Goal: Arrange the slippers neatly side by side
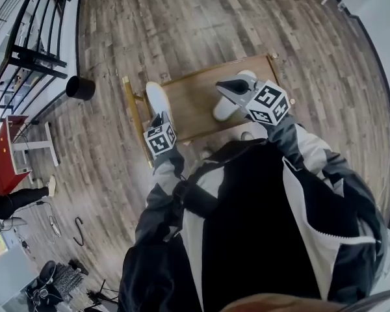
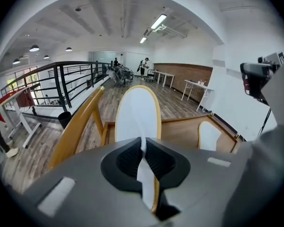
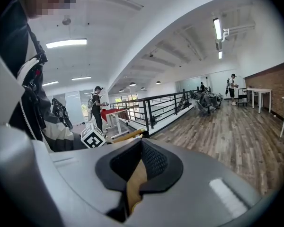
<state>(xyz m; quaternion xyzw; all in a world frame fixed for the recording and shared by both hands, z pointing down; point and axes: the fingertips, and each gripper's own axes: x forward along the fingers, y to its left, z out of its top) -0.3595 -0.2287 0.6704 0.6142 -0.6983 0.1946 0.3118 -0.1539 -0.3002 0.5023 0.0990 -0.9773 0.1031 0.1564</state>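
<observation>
left slipper (image 2: 137, 112) heel hidden in left claw (image 2: 143, 149), right slipper (image 1: 222, 110) behind right claw (image 1: 223, 87)

Head view: from above, steeply down past the person's jacket (image 1: 247, 239) onto the low wooden table (image 1: 195, 106) at upper centre. Left gripper view: tight behind its jaws, facing along the slipper (image 2: 138, 112) over that same table. Right gripper view: equally tight, facing out across the plank floor (image 3: 236, 136). All three catch the black railing (image 1: 39, 62).

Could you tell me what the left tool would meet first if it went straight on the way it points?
Probably the wooden tray, reached first by the slipper clamped in the left tool; depth is unclear.
</observation>
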